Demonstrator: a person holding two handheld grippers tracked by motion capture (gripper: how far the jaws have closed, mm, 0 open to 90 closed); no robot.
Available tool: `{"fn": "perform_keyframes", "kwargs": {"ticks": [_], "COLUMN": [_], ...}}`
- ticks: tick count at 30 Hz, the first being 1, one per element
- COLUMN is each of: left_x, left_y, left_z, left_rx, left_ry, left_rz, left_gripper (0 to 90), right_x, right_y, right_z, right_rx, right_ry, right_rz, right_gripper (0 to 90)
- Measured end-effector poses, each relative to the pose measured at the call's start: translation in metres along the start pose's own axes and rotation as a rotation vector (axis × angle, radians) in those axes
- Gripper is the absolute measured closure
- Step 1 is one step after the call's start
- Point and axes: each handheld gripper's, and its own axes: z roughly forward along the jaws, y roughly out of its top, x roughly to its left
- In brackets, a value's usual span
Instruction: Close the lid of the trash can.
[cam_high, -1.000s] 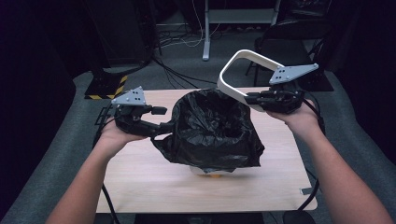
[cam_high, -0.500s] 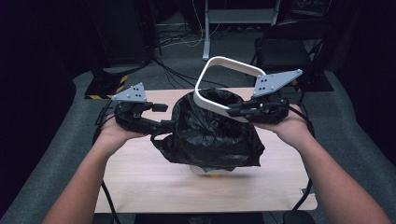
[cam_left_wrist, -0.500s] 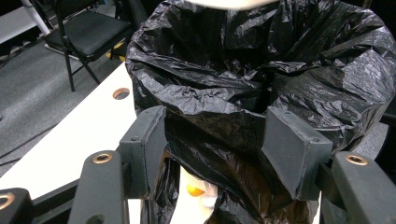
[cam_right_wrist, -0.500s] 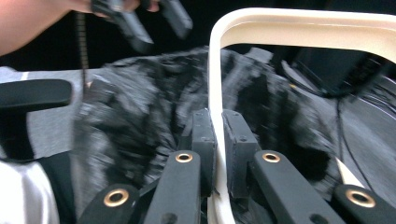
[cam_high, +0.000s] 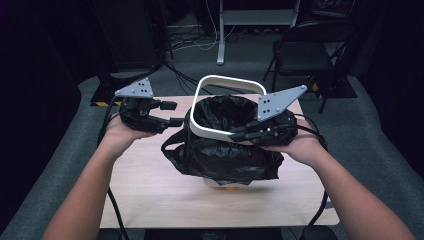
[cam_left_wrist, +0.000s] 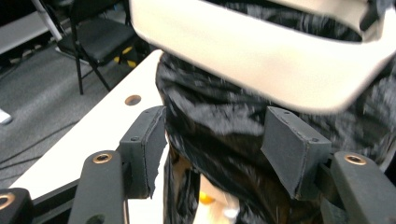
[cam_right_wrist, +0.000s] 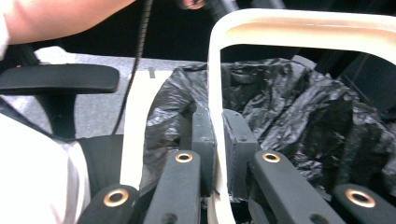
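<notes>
- The white ring, a rounded-square frame, is held tilted just above the open mouth of the black bag, which sits at the middle of the wooden table.
- The ring's near-right edge is clamped between the jaws of the right gripper, just right of the bag's mouth.
- The left gripper is seen just left of the bag with jaws parted and nothing pinched; in the left gripper view the bag's crumpled side lies between the pads and the ring crosses above.
- A folding chair is seen beyond the table, well apart from the bag.
- Whatever the bag covers is hidden, apart from a pale base with an orange spot under its lower edge.
- The ring's near edge is blurred in the left gripper view.
</notes>
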Motion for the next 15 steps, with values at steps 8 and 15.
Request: {"fn": "perform_keyframes", "kwargs": {"ticks": [8,15], "left_x": [0.003,0.006], "left_y": [0.024,0.040], "left_z": [0.000,0.021], "left_rx": [-0.041,-0.032], "left_ry": [-0.020,-0.021], "left_rz": [0.000,0.002], "left_gripper": [38.6,38.0], "right_x": [0.005,0.005], "right_y": [-0.001,-0.002], "right_z": [0.003,0.003], "right_rx": [0.012,0.005], "right_ry": [0.071,0.103], "right_rz": [-0.017,-0.018], "right_gripper": [84.3,84.3]}}
